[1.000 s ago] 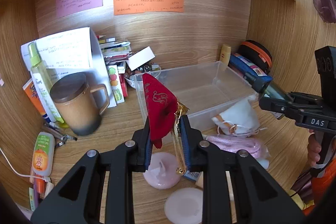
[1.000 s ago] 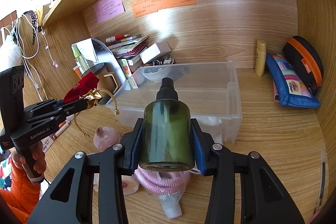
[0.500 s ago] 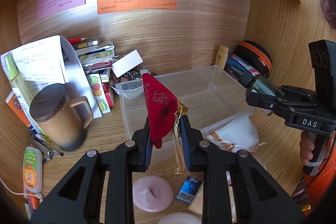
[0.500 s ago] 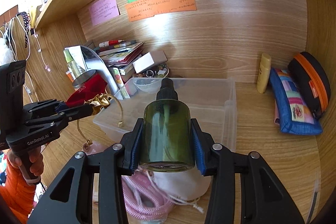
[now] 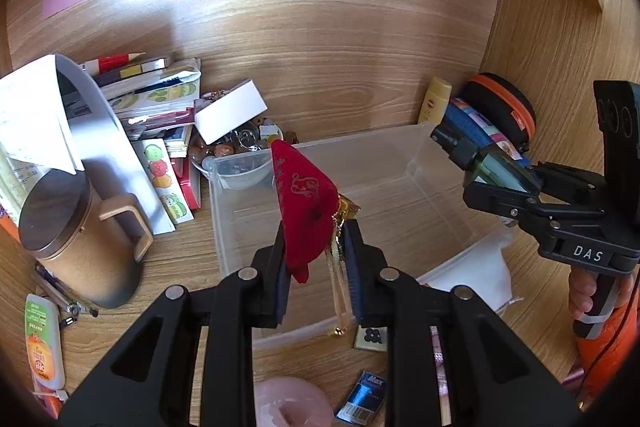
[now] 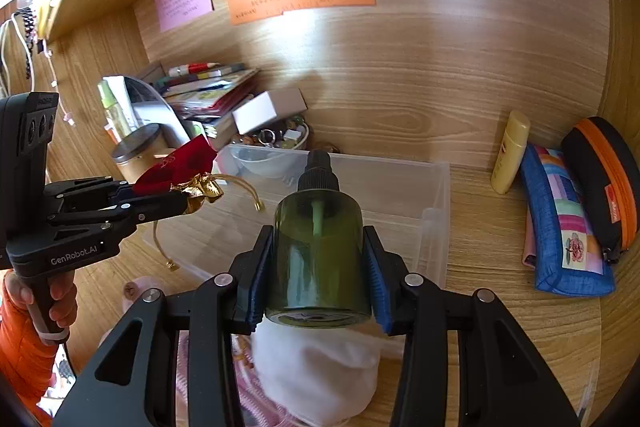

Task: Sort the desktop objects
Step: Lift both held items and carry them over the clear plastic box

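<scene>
From my left wrist, my left tongs (image 5: 316, 267) pinch a red drawstring pouch (image 5: 306, 203) with gold cords, held above the near wall of the clear plastic bin (image 5: 420, 151) on the bench (image 5: 192, 255). A lidded brown mug (image 5: 76, 243) stands to the left.

From my right wrist, my right tongs (image 6: 318, 267) clamp a dark green spray bottle (image 6: 318, 247), nozzle forward, over the bin's near edge, with a white cloth (image 6: 316, 375) below.

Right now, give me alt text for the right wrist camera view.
The right gripper clamps a dark green spray bottle above a clear plastic bin on a wooden desk. At left, the left gripper holds a red drawstring pouch.
</scene>
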A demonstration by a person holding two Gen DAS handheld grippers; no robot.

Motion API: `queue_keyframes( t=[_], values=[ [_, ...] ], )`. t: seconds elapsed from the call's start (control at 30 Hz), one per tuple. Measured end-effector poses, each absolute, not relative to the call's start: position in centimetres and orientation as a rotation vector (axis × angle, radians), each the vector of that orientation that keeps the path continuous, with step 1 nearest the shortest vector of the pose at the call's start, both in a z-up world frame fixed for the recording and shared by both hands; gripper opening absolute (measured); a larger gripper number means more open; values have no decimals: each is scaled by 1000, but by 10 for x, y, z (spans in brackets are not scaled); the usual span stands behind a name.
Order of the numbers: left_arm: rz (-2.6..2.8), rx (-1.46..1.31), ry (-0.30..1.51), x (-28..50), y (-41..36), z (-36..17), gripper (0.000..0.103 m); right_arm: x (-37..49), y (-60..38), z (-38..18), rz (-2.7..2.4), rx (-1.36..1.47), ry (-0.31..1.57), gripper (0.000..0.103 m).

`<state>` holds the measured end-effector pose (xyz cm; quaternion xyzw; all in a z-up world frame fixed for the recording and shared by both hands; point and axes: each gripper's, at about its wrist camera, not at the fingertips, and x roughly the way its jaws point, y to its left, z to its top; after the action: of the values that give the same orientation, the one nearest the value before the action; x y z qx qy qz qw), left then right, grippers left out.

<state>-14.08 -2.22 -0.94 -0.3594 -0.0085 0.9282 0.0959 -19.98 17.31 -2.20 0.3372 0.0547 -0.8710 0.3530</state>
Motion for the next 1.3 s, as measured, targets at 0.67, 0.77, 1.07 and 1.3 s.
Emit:
queue_keyframes(
  t=[0.67, 0.77, 1.07, 1.3],
  values=[
    [2696, -1188, 60, -184, -13, -37, 24, -248, 150, -48, -2190, 1000, 246, 38],
    [2688, -1205, 69, -188, -12, -40, 24, -251, 146, -52, -2184, 1011, 269, 38],
    [2683, -1267, 70, -196, -12, -53, 24, -254, 129, -58, -2173, 1034, 332, 38],
    [2670, -1293, 97, -200, -10, -55, 25, -256, 115, -67, -2166, 1066, 409, 38]
  ],
)
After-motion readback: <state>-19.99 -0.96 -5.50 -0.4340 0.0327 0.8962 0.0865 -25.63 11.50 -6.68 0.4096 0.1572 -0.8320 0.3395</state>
